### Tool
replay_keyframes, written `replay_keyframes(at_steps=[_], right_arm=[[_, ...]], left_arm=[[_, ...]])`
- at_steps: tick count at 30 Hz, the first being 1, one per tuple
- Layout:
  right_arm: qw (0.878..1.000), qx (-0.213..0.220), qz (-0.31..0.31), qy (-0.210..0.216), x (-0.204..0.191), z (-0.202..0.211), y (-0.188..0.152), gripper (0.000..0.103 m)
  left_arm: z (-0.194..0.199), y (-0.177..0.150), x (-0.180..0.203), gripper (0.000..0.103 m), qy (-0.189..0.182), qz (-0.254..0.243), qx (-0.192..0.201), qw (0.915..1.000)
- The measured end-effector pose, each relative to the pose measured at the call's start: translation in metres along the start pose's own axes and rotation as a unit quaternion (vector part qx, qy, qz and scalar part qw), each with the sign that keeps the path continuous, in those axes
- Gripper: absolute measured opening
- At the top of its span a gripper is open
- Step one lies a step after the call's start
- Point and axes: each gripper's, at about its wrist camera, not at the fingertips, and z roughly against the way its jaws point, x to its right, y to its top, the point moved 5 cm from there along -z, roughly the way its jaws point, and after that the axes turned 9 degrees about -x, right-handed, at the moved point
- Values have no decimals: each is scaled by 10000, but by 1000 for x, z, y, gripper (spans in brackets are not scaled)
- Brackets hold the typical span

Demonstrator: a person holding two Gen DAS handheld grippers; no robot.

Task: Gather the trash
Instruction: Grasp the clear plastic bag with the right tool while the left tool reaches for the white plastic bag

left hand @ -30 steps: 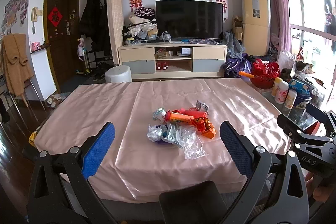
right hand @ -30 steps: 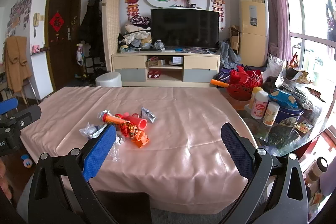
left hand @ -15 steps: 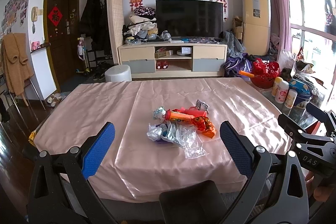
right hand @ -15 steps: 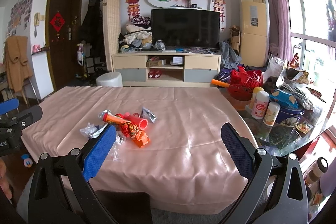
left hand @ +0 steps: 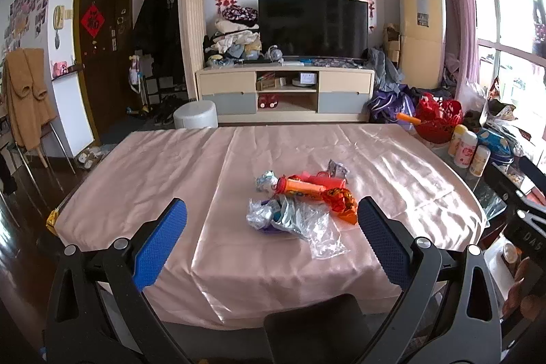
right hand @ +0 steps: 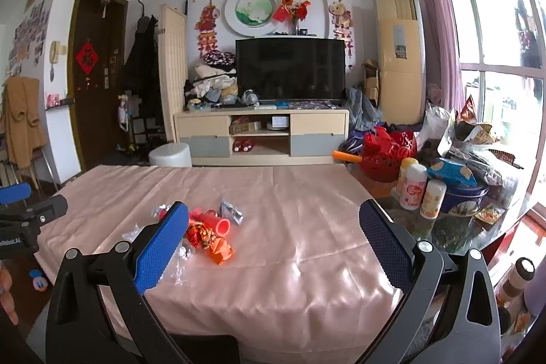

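A pile of trash (left hand: 300,200) lies near the middle of the table under a pink cloth (left hand: 170,166): an orange tube (left hand: 300,186), a red wrapper (left hand: 338,198), clear crumpled plastic (left hand: 307,224) and foil scraps. My left gripper (left hand: 271,239) is open in front of the table's near edge, short of the pile. My right gripper (right hand: 273,239) is open too, farther right; its left finger covers part of the trash (right hand: 208,232). Neither holds anything.
Bottles (left hand: 465,149), a blue tin (right hand: 464,191) and snack bags crowd a glass table at the right. A black chair back (left hand: 317,336) stands below the near table edge. A TV stand (left hand: 286,94) and a white stool (left hand: 195,115) are beyond the table.
The right wrist view has risen and tilted slightly, so the table sits lower in it. The left gripper has barely moved. The trash lies where it was.
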Motion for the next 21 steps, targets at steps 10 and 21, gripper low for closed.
replay_keyframes(at_steps=[10,21], right_arm=[[9976,-530,-50,444,-16,-41,-14,100],[9821,-1502,190,1123,-67,-96,-54,100]], left_arm=[[-45,-15,-28,95,185,74,-471,9987],[-95,-38,-61,95,473,-76,-1101,9928]])
